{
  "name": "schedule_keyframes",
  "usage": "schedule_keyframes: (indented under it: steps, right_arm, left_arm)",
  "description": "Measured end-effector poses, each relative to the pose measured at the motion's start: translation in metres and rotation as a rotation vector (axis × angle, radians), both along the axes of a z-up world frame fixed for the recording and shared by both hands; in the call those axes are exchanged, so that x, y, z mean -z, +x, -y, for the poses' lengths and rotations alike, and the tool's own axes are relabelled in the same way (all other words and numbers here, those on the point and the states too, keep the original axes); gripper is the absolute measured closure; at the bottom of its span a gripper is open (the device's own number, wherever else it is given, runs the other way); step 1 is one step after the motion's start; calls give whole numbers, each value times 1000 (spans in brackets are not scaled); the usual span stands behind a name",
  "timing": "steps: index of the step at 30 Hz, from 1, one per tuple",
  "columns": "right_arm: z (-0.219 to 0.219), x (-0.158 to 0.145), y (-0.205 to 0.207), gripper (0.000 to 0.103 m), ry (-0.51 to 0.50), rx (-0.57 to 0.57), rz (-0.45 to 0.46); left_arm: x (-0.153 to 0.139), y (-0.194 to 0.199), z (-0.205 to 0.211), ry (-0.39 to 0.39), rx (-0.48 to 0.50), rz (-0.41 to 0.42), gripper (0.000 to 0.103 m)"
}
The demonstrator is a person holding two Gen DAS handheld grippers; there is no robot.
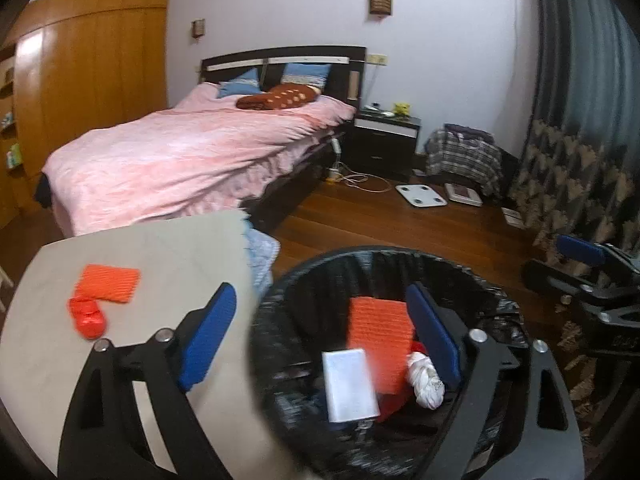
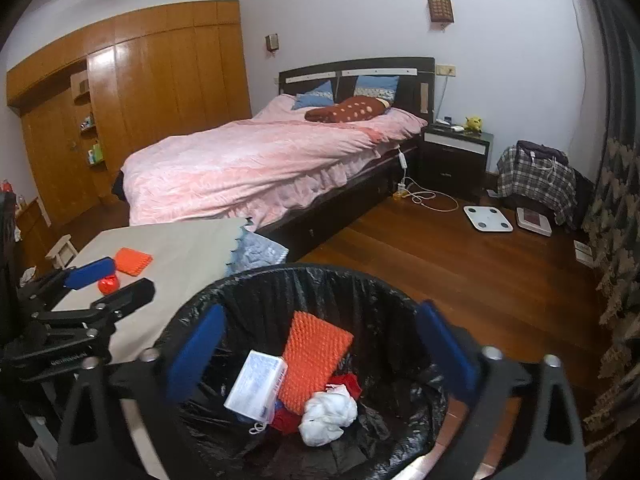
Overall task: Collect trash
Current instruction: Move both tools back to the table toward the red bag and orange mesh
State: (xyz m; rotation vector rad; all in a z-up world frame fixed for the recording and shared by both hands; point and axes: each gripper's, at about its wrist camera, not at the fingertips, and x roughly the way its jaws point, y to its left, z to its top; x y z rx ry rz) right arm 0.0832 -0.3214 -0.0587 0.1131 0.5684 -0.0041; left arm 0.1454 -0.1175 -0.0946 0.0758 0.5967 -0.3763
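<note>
Orange foam sleeve (image 2: 314,360) and white box (image 2: 256,386) sit in the bin (image 2: 280,280), below my right claw (image 2: 320,356), released and empty. Left claw (image 1: 320,344) is released too. Box print is unreadable. Table (image 1: 180,248) holds another sleeve (image 1: 108,283) and red wrapper (image 1: 88,317).

Bin (image 2: 280,280): black glossy liner. 
Foam net (image 2: 312,360): orange, ribbed. 
Box (image 2: 256,390): white. 
Tissue wad (image 2: 326,414): white. 
Surface (image 1: 160,248): beige. 
Second foam net (image 1: 109,283): orange. 
Bag (image 1: 88,318): red, shiny. 
Bedspread (image 2: 240,168): pink, mottled. 
Cushion (image 2: 346,110): maroon, pale dots. 
Floor (image 2: 480,280): red-brown wood. 
Wardrobe (image 2: 160,92): orange-brown.
</note>
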Motion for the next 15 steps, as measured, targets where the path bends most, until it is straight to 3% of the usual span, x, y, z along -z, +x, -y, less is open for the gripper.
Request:
schedule_keyframes:
  steps: [15]
  right_arm:
    - [-95, -14, 40, 6, 31, -182, 19]
  left_arm:
    - [-34, -13, -122, 25, -251, 53, 12]
